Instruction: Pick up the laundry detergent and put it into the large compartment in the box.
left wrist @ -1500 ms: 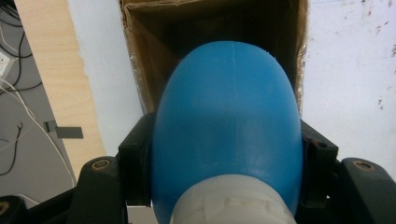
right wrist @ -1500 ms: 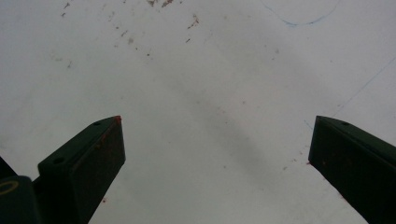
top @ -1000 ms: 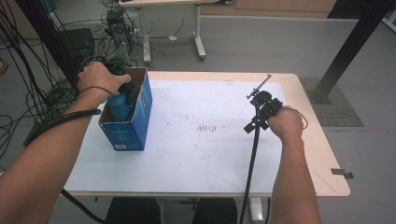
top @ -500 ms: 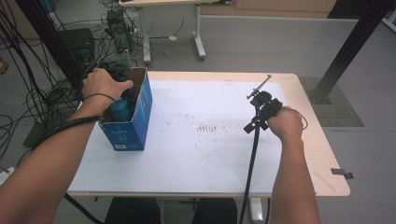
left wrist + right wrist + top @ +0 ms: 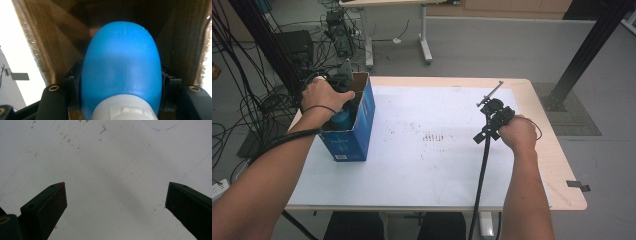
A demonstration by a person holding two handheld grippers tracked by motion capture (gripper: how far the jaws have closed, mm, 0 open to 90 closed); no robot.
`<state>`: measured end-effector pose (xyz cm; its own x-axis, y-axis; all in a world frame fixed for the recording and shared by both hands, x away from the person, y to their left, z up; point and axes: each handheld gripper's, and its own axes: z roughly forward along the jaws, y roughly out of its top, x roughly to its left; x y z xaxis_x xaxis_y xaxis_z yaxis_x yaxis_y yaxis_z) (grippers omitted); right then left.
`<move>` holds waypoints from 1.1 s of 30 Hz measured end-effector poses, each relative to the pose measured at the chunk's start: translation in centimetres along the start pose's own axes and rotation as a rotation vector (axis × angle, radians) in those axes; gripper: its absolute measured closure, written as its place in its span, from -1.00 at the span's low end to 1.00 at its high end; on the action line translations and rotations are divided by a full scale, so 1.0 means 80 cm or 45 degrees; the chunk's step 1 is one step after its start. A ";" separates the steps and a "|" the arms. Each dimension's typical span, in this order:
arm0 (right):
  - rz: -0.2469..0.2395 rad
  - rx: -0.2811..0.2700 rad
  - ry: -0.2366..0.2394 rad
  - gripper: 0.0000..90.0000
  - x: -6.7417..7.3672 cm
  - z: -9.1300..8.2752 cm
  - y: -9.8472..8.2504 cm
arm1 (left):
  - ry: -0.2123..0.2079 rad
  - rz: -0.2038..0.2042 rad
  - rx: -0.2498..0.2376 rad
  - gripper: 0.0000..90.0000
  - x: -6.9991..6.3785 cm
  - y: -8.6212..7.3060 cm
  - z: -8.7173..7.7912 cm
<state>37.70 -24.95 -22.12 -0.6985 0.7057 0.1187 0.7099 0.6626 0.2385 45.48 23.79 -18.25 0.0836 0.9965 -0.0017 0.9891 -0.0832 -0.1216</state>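
**A:** So our left gripper is down inside the blue cardboard box at the left end of the worktop, clamped on the blue bottle. In the left gripper view the jaws sit on either side of the body just above the white cap, and the bottle points deeper into the box. The left hand covers most of the opening from above.

**B:** Yep, and our right gripper is doing nothing: jaws spread wide, nothing between them, just hanging over bare scuffed worktop on the right, well apart from the box.

**A:** What worries us from here? That bottle is smooth and rounded, and the jaws only catch a narrow band of it. If we tilt or yank, we reckon it could slip or swivel in the grip.

**B:** Also the box is light, tall and close to the worktop's left edge. Nobody's holding it down. If the bottle or the gripper drags on the cardboard wall, we could tip the box or shove it off the edge. Can't tell how much room there is inside, though.

**A:** Compared with a second ago? The left hand has shifted further over the box and sunk in, so less of the bottle shows from above. Box looks like it's in the same spot.

**B:** And the right hand hasn't budged at all.
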 end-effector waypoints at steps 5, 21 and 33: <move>-0.002 0.004 0.001 -0.92 0.001 0.001 0.000 | 0.001 0.001 0.001 -0.17 0.000 0.000 0.000; -0.015 0.007 -0.007 -0.92 0.003 0.000 0.006 | -0.002 -0.006 0.011 -0.17 0.000 0.001 0.000; -0.030 0.007 -0.010 -0.92 0.005 0.000 0.010 | -0.012 -0.010 0.012 -0.17 0.003 0.000 0.000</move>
<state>37.99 -24.15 -21.92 -0.7141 0.6921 0.1055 0.6940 0.6801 0.2361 45.50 24.05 -18.25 0.0746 0.9972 -0.0099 0.9885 -0.0752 -0.1310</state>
